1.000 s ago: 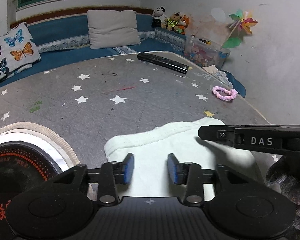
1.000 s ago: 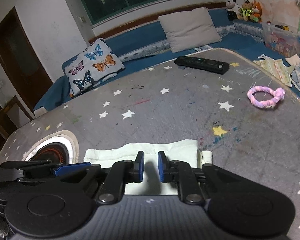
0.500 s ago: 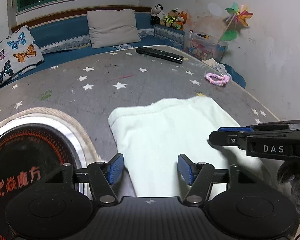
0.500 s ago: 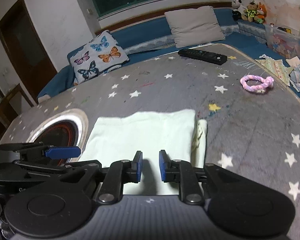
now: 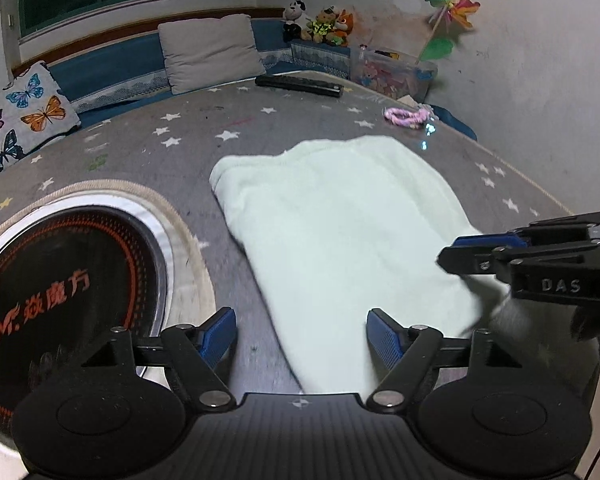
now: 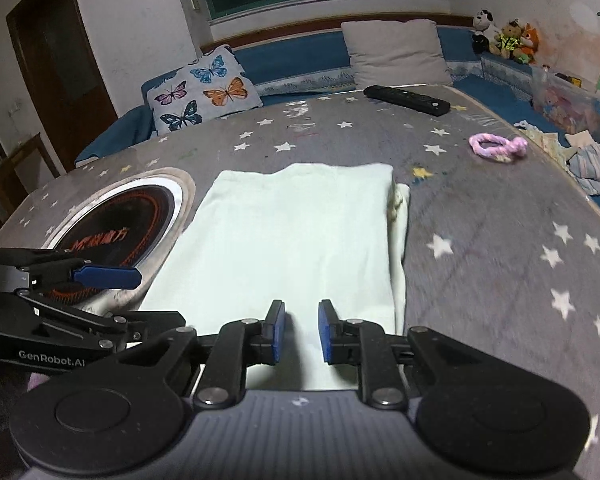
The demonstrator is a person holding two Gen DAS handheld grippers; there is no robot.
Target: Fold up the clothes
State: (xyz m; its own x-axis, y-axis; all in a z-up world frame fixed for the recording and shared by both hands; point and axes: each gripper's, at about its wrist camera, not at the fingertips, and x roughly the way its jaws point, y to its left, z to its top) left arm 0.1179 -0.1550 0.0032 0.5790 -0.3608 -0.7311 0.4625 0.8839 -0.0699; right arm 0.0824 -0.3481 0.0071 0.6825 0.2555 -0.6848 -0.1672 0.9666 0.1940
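A pale green folded garment point(image 5: 340, 232) lies flat on the grey star-print table; it also shows in the right wrist view point(image 6: 292, 240). My left gripper point(image 5: 301, 338) is wide open and empty over the garment's near left edge. My right gripper point(image 6: 299, 330) hangs over the garment's near edge with its jaws a narrow gap apart and nothing between them. It shows side-on at the right of the left wrist view point(image 5: 484, 248). The left gripper shows at the left of the right wrist view point(image 6: 104, 276).
A round black and orange induction plate point(image 5: 60, 292) is set in the table left of the garment. A pink braided ring point(image 6: 498, 148), a black remote point(image 6: 406, 100), cushions and a toy box lie farther back. The table edge runs along the right.
Both grippers have pulled back toward me and risen, so more of the garment shows. The left jaws have opened wider. The right jaws have opened a little.
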